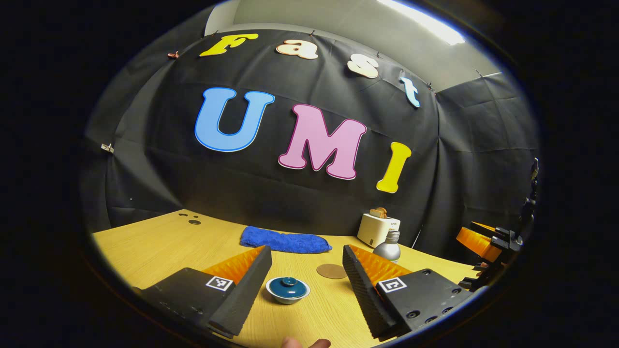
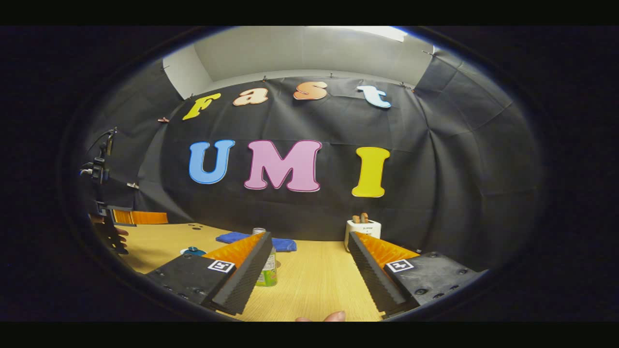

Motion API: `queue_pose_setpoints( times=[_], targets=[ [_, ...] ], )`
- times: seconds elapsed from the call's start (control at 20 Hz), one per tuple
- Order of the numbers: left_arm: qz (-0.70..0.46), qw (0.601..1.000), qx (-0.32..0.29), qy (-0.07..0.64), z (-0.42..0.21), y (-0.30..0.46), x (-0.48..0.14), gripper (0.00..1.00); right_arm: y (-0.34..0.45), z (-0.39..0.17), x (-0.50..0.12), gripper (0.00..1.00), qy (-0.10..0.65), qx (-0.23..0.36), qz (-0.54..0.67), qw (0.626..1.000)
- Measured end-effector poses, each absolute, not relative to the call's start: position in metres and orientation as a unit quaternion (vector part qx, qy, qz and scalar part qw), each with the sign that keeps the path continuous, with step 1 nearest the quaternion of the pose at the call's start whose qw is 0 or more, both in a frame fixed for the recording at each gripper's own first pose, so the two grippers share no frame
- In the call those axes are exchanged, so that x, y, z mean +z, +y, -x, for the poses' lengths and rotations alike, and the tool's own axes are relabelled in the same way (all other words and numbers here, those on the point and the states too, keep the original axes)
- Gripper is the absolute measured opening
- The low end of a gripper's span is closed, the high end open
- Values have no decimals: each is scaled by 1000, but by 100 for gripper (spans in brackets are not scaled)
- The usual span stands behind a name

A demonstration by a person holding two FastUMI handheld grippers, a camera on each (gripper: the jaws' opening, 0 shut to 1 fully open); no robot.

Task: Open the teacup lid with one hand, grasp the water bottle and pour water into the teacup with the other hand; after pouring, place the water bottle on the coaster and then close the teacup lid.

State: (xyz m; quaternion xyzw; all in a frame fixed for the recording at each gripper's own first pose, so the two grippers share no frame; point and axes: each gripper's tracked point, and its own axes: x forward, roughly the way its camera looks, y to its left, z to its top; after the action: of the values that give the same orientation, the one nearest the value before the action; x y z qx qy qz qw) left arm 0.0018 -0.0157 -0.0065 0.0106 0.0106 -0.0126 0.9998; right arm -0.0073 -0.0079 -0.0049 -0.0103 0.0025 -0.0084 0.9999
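I hold the left gripper (image 1: 307, 270), fingers spread, above the lidded teacup (image 1: 287, 289) at lower centre; next, centre on its knob before pinching.

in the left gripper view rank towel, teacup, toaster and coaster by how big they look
1. towel
2. teacup and toaster look alike; the teacup sits nearer the camera, so no ranking
3. coaster
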Motion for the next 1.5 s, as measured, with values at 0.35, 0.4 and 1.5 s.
queue_pose_setpoints(
  times=[0.35,0.4,1.5],
  targets=[
    [-17,1000,-10,17,-3,-12,-10,94,-2,6,-14,97,11,-2,2,1000],
    [-21,1000,-8,20,-3,-11,-13,93,-1,5,-16,97,13,0,4,1000],
    [-90,979,10,181,-87,27,-136,61,4,-1,-50,97,51,27,-16,998]
  ],
)
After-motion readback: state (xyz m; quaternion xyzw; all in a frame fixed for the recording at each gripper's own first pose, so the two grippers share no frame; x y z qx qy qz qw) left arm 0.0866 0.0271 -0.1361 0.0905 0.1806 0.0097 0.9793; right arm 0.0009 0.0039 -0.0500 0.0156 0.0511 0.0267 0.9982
